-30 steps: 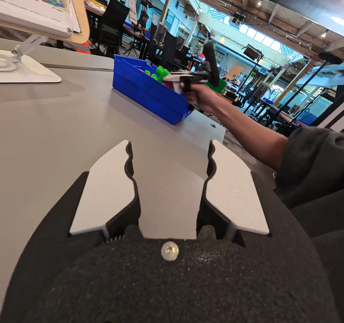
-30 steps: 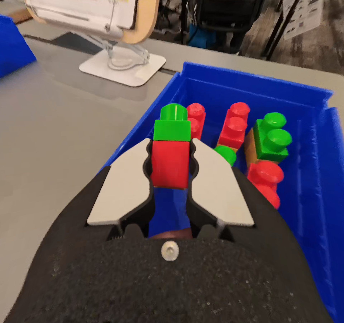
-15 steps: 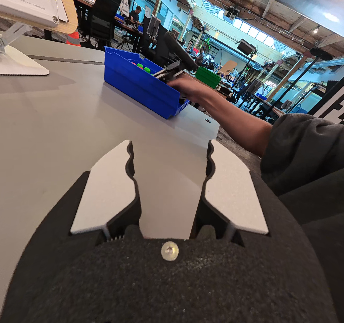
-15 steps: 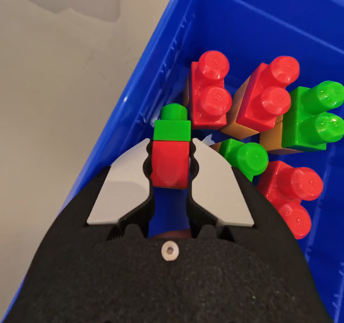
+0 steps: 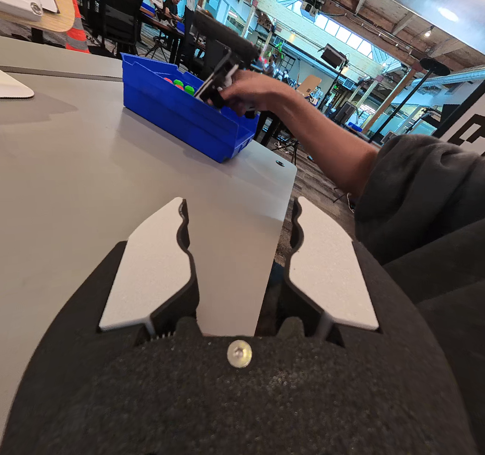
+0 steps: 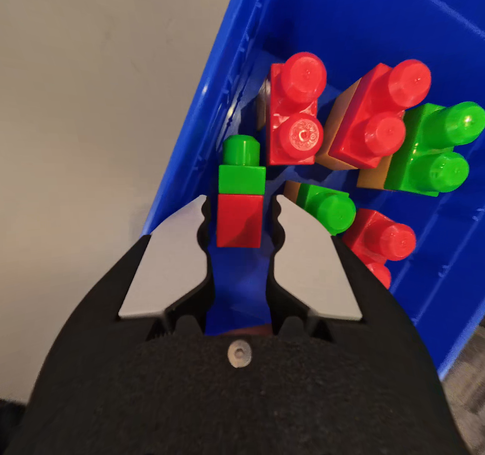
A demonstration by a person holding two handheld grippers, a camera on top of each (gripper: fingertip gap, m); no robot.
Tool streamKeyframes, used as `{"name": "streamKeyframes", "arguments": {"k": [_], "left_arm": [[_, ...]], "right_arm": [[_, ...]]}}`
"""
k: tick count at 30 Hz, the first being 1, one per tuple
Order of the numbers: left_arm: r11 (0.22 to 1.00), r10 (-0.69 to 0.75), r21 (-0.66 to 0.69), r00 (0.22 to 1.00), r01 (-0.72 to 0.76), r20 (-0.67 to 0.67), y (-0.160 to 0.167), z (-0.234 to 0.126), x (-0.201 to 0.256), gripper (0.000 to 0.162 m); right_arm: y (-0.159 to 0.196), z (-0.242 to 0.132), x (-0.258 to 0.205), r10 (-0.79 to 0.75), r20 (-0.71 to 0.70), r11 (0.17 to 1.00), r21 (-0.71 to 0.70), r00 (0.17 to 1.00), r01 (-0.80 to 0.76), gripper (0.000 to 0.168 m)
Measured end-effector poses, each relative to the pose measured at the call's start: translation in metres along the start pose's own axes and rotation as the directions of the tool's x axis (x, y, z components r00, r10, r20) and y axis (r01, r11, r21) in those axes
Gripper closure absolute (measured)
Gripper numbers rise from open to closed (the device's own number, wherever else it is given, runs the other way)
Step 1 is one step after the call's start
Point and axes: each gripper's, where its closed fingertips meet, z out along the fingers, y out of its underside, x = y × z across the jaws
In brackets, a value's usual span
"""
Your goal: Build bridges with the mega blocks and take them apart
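- While reaching into the blue bin (image 6: 367, 23), we are holding the right gripper (image 6: 240, 222) tilted down over it, its fingers spread a little wider than the red-and-green block stack (image 6: 240, 198); thin gaps are showing on both sides, so nothing is being pinched, and we judge the stack is being let go.
- We are seeing that stack close by the bin's left wall, green single-stud block (image 6: 241, 169) on top of the red block (image 6: 238, 219); whether it is already resting on the bin floor, we cannot tell.
- We are counting further contents: two red two-stud blocks (image 6: 294, 112) on brown bases, a green two-stud block (image 6: 430, 151), a small green block (image 6: 325, 206), another red block (image 6: 378, 238), all loose and apart, presumably stored after disassembly.
- We are keeping the left gripper (image 5: 240, 232) spread wide and empty, above the grey table's (image 5: 78, 180) near edge, well apart from the bin, probably waiting.
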Motion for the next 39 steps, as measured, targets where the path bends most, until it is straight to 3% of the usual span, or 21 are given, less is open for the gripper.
{"name": "streamKeyframes", "arguments": {"k": [6, 11, 13, 17, 23, 26, 39], "left_arm": [[0.999, 0.03, -0.029, 0.999, -0.03, -0.016, 0.003, 0.007, 0.008, 0.087], [0.997, 0.053, -0.053, 0.998, -0.054, -0.016, 0.007, 0.008, 0.011, 0.087], [0.996, 0.064, -0.055, 0.998, -0.065, -0.012, 0.007, 0.007, 0.011, 0.087], [0.997, 0.055, -0.046, 0.998, -0.056, -0.007, 0.006, 0.003, 0.009, 0.088], [0.998, 0.048, -0.047, 0.999, -0.049, -0.01, 0.008, 0.003, 0.01, 0.088], [0.997, 0.059, -0.053, 0.998, -0.06, -0.009, 0.009, 0.005, 0.011, 0.088], [0.996, 0.055, -0.076, 0.998, -0.056, -0.016, 0.016, 0.01, 0.012, 0.088]], "right_arm": [[0.002, 0.001, 0.003, -0.071, -0.024, 0.967, -0.247, 0.997, 0.063, 0.129], [0.001, 0.0, 0.004, -0.105, -0.033, 0.951, -0.296, 0.994, 0.091, 0.135], [-0.003, -0.006, 0.0, -0.097, -0.025, 0.967, -0.238, 0.995, 0.088, 0.135], [-0.019, -0.022, -0.005, -0.036, -0.021, 0.999, 0.037, 0.999, 0.037, 0.135], [-0.014, -0.01, 0.011, 0.039, -0.091, 0.94, 0.34, 0.995, -0.006, 0.135], [-0.001, 0.0, 0.013, 0.04, -0.12, 0.94, 0.34, 0.992, 0.004, 0.135], [0.058, -0.024, -0.005, 0.14, -0.026, 0.95, 0.286, 0.99, -0.127, 0.135]]}}
